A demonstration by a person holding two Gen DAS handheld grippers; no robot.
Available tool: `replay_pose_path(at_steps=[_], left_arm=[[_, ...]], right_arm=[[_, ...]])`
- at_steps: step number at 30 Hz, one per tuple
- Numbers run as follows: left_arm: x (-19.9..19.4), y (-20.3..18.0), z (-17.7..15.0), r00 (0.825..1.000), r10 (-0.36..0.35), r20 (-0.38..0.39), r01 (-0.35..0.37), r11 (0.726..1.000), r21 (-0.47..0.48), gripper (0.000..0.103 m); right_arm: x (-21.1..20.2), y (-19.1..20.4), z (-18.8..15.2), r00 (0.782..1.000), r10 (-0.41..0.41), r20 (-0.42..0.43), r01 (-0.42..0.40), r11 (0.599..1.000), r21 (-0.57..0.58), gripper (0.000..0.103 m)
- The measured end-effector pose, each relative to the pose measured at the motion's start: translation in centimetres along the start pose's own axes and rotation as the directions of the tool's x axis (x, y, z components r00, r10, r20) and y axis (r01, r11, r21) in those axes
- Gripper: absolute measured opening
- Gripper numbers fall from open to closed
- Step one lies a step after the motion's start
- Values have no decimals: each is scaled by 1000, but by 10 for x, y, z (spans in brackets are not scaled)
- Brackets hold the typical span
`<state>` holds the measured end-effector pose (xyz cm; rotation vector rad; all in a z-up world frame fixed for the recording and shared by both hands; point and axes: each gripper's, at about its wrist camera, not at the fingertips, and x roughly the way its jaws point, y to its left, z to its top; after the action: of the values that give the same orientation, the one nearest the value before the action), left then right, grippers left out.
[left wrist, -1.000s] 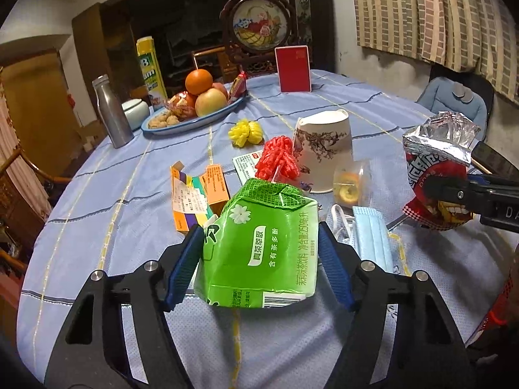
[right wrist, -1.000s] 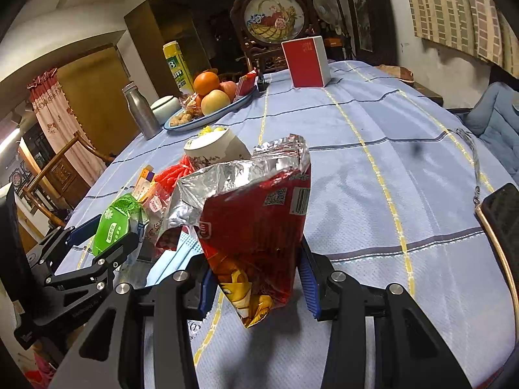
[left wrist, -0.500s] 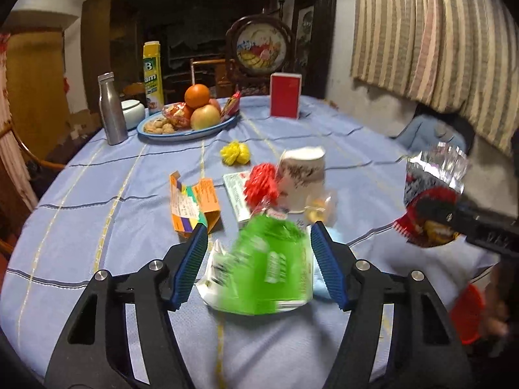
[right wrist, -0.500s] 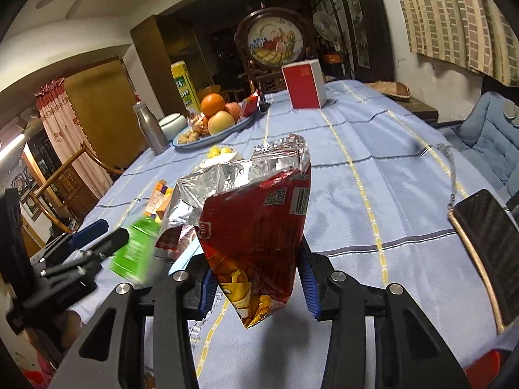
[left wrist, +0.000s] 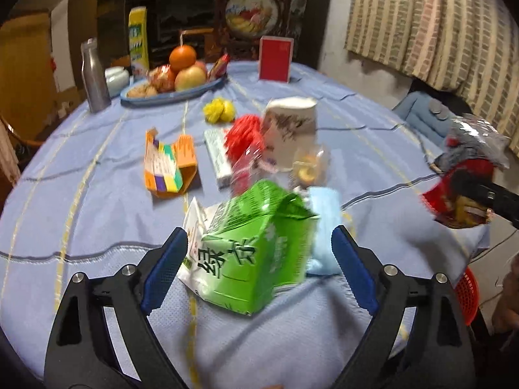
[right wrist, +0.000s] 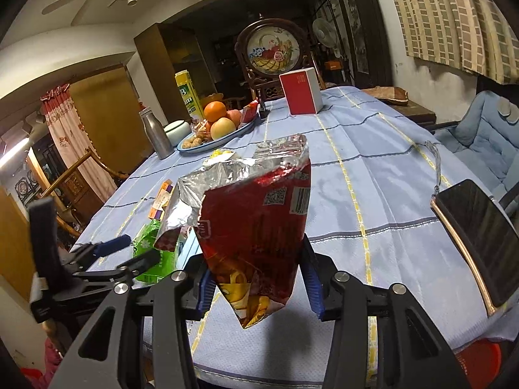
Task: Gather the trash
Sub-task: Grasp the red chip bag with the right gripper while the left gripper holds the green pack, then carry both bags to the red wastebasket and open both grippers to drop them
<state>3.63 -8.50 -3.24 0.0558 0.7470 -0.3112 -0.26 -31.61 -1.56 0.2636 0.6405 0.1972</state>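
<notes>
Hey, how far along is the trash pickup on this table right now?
Nothing looks binned yet. In hand: the right hand-held gripper clamps the red foil snack bag; the green crumpled drink carton sits between the fingers of the left hand-held gripper, grip unclear. Left on the blue tablecloth: the orange opened box, pale blue face mask and red mesh wrapper.

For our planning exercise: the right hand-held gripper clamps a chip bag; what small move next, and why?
Probably swing the right hand-held gripper toward the red basket beyond the table: the chip bag is clamped and lifted.
</notes>
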Motion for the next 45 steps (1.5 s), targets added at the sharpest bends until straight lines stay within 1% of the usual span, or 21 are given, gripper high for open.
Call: replay_pose_path(at_steps=[3,5,7,8,10,12,14,19,22,25,29,34,38,43,45], left_arm=[[10,13,1,1000,-1,-18,0,999,-42,87],[14,20,0,999,-24,-37,21,997,-75,87],[12,21,-2,999,-41,-29,38,996,-81,84],[7,19,-3,999,-49,-8,48,997,-67,73],[0,16,-4,998,-61,17,62,997,-51,69],[-13,12,-6,996,-65,63,67,997,-35,69],[-25,9,-7,994,-53,98,56,998,-24,69],[-50,2,-6,987,-34,159,34,999,3,69],[-51,4,-5,986,-26,165,28,1000,-10,69],[-53,7,-9,986,-45,162,52,998,-37,69],[-62,2,-9,984,-45,174,49,999,-19,69],[-73,-19,-2,978,-79,194,76,997,23,69],[-76,-50,4,974,-131,186,119,990,77,69],[-74,-98,6,963,-220,157,198,969,146,69],[-71,-122,5,954,-268,135,243,954,177,69]], right_arm=[[6,-1,-2,1000,7,-14,-7,1000,5,47],[9,-2,-3,1000,9,-21,-9,1000,4,47],[12,-3,-3,1000,10,-25,-10,1000,4,47],[12,-3,-4,1000,10,-27,-10,1000,6,47],[13,-4,-4,1000,11,-29,-11,1000,13,47],[11,-4,-5,1000,9,-25,-9,1000,14,47],[7,-5,-6,1000,4,-17,-4,1000,15,47],[0,-5,-8,1000,4,-5,-4,1000,20,47],[-5,-4,-11,1000,5,2,-5,1000,17,47],[-10,-6,-12,1000,1,10,-1,1000,12,47],[-17,-12,-13,1000,-8,25,8,1000,21,46],[-33,-28,-17,999,-24,48,21,998,55,46],[-55,-45,-25,996,-52,74,47,996,75,46],[-89,-76,-43,989,-113,98,101,988,119,46],[-110,-93,-55,984,-145,106,129,981,147,46]])
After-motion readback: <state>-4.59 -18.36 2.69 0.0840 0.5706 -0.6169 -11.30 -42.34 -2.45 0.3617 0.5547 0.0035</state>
